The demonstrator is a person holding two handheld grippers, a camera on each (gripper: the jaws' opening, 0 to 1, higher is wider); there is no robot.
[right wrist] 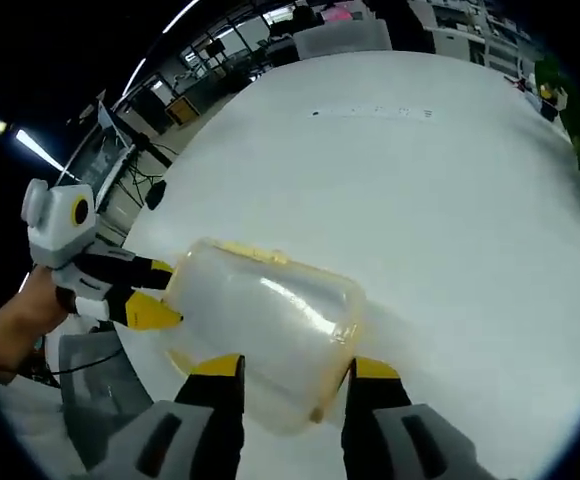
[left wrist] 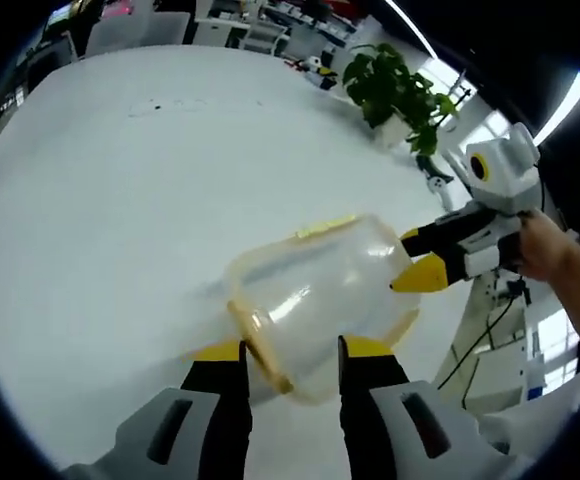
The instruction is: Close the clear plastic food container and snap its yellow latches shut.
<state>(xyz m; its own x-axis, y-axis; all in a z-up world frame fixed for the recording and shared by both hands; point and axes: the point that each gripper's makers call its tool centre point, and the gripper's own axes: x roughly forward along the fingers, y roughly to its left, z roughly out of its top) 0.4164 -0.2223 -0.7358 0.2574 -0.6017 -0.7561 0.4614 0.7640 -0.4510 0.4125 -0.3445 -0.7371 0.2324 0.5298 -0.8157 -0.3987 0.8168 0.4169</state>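
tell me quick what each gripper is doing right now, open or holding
Left gripper: jaws apart around one end of the clear container; a firm grip cannot be told.
Right gripper: jaws apart around the other end; same doubt.

bright overhead light, perhaps slight blur

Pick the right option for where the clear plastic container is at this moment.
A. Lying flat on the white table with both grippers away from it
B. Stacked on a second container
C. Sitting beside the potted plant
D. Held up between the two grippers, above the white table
D: the clear plastic container sits tilted between the left gripper and the right gripper, which meet it from opposite sides, above the white table.
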